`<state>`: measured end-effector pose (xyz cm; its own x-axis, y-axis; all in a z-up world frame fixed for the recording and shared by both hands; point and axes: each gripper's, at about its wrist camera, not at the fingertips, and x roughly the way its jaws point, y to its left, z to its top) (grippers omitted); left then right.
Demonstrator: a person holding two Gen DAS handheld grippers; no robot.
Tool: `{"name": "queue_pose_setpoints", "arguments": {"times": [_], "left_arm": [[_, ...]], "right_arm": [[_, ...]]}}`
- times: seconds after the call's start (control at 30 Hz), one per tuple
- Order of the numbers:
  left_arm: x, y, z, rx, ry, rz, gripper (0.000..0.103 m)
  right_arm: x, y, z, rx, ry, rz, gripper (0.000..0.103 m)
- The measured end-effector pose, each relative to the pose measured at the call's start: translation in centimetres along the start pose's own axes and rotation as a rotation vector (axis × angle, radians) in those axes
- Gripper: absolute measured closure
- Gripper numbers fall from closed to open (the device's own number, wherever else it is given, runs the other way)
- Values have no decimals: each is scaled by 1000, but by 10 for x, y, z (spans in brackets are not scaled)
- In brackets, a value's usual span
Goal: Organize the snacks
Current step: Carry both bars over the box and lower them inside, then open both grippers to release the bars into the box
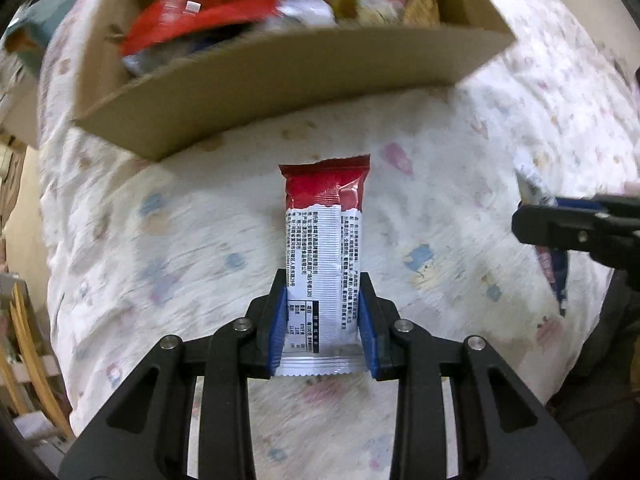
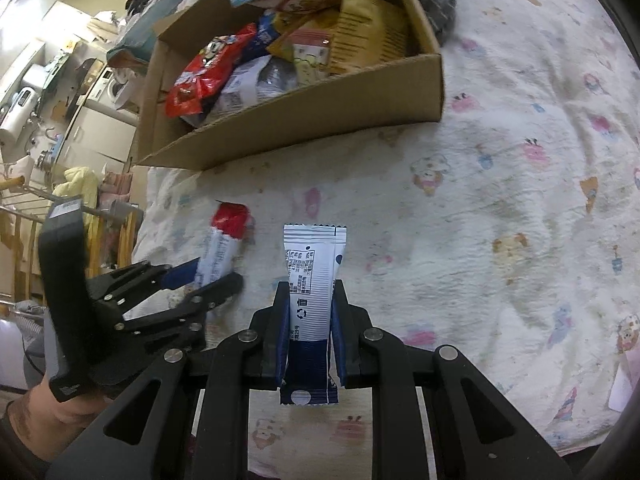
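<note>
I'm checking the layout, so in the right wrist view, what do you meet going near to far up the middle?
Right gripper shut on the blue packet → patterned sheet → cardboard box → snacks inside.

In the left wrist view, motion blur smears the packets in the cardboard box, whose far end is cut off by the top edge, so their print cannot be read. The right gripper is cut off at the right edge, and its blue-and-white packet is blurred. The small print on the red-and-white snack bar is too small to read.
</note>
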<state>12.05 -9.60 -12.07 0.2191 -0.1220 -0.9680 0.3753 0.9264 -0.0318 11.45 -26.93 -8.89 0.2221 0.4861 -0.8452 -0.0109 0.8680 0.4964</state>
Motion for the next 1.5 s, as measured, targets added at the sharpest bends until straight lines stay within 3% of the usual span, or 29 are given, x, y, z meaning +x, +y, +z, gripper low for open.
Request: {"name": "queue_pose_setpoints", "arguments": {"times": [0.3, 0.53, 0.73, 1.03, 1.13, 1.27, 1.5], "left_arm": [[-83, 9, -15, -125, -202, -6, 75], [-127, 37, 33, -181, -304, 12, 75], [-148, 63, 63, -235, -364, 19, 75], [-128, 72, 104, -249, -392, 22, 75], [-113, 76, 106, -260, -383, 22, 75], [-98, 87, 114, -287, -354, 8, 75], [-84, 92, 114, -294, -322, 33, 75]], "right_arm": [[-22, 17, 6, -28, -56, 63, 84], [-70, 34, 35, -52, -178, 110, 84], [-96, 39, 69, -51, -257, 95, 84], [-81, 47, 114, -113, -309, 41, 84], [-64, 47, 116, -154, -300, -21, 84], [-47, 39, 126, -132, -268, 0, 84], [-24, 38, 134, -148, -233, -53, 84]]}}
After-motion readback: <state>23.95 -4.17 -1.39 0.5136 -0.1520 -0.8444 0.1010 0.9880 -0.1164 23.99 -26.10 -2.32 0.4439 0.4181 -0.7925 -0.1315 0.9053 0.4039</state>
